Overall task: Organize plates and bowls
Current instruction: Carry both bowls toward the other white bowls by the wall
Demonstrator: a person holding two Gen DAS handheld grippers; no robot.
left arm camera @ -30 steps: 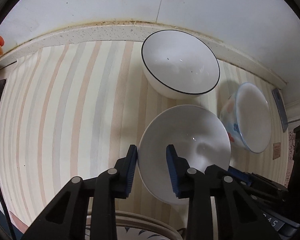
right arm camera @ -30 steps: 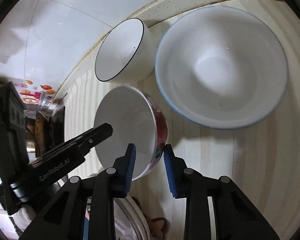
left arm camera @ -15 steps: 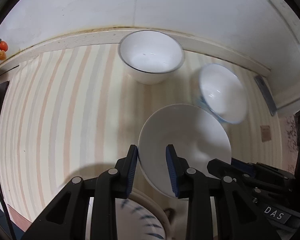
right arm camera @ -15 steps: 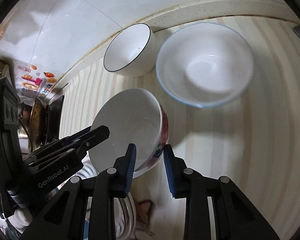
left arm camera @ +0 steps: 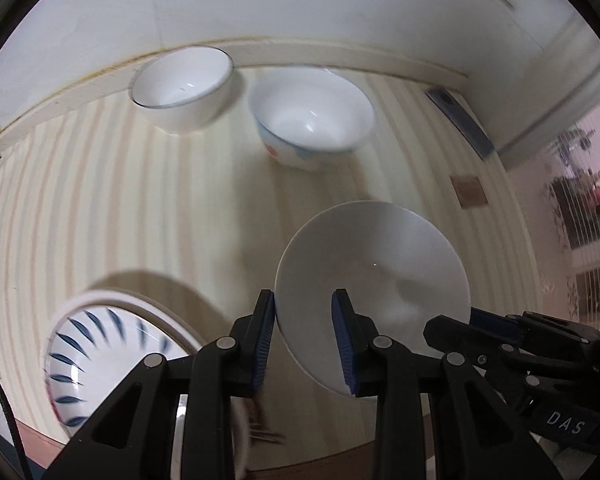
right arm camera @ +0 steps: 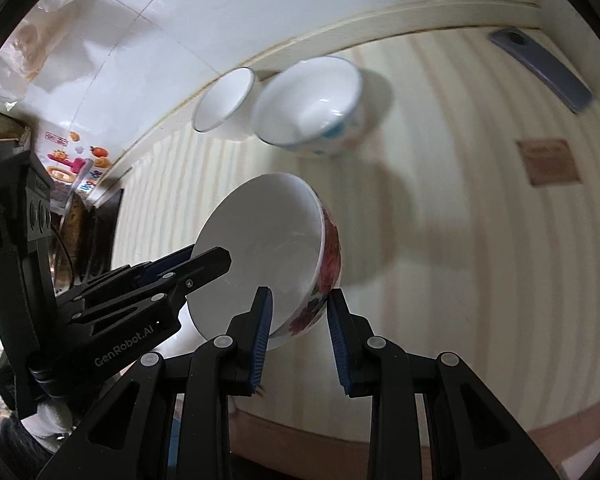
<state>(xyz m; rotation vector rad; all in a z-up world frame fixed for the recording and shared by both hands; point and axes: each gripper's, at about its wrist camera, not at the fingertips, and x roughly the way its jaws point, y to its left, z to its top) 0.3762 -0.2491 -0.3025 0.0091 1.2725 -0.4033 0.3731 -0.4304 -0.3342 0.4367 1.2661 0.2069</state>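
Observation:
A bowl, white inside and red-flowered outside, hangs tilted above the striped counter, held by both grippers. My left gripper is shut on its left rim, one pad inside and one outside. My right gripper is shut on the opposite rim, and it shows as a black arm in the left wrist view. By the wall stand a black-rimmed white bowl and a blue-rimmed flowered bowl, side by side. A plate with blue dashes lies low on the left, partly behind my left gripper's fingers.
A grey flat phone-like object lies near the wall at right, with a small brown square just in front of it. The counter's front edge runs below the grippers. Dark cookware sits far left.
Both grippers have pulled back from the wall and risen with the flowered bowl between them. The two standing bowls look smaller and farther. The blue-dashed plate has come into view.

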